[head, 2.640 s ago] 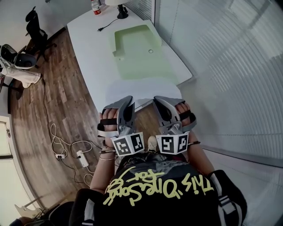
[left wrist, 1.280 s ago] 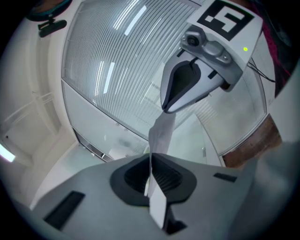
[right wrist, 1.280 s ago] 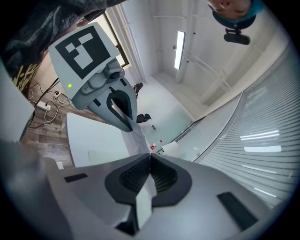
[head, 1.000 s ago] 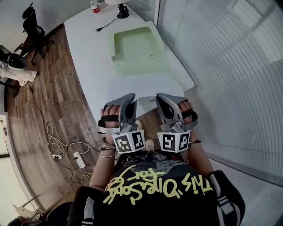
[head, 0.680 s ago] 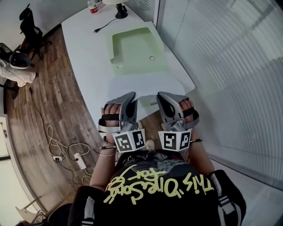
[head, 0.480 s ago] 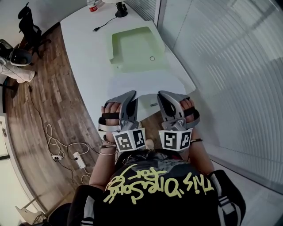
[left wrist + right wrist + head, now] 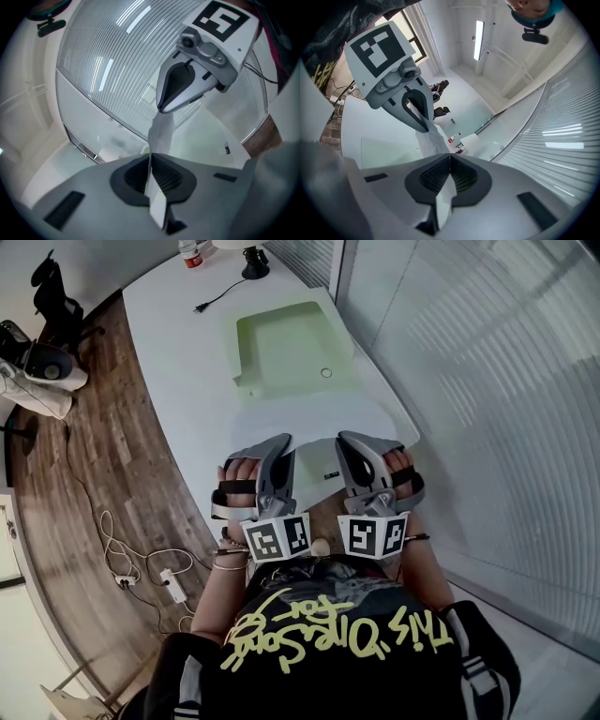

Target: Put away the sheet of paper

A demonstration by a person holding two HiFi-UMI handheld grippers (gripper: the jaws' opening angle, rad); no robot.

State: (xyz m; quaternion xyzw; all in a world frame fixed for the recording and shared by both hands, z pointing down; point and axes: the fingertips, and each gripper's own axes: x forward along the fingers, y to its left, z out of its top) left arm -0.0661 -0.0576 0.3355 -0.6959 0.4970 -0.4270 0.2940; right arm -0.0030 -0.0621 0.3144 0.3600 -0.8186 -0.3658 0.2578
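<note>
Between the two grippers, ahead of the person's chest, the sheet of paper is stretched out flat – each gripper has one near corner of it. Jaws of the left gripper are pressed together on the paper's edge; its own view shows the white sheet pinched edge-on between the ribbed pads and running across to the tip of the other gripper. Jaws of the right gripper are likewise clamped on the sheet, a thin white strip caught between its dark pads.

Ahead of both grippers the sheet spreads over the near end of the white counter; whether it rests there or hangs just above cannot be told. Beyond the sheet, straight ahead, lies a pale green mat. Farther ahead, at the counter's far end, are a black cable with its plug, a dark lamp base and a bottle.

Left of the left gripper and lower down is the wooden floor with a white power strip and loose cords – a dark chair stands farther off. Right of the right gripper runs a glass wall with blinds.
</note>
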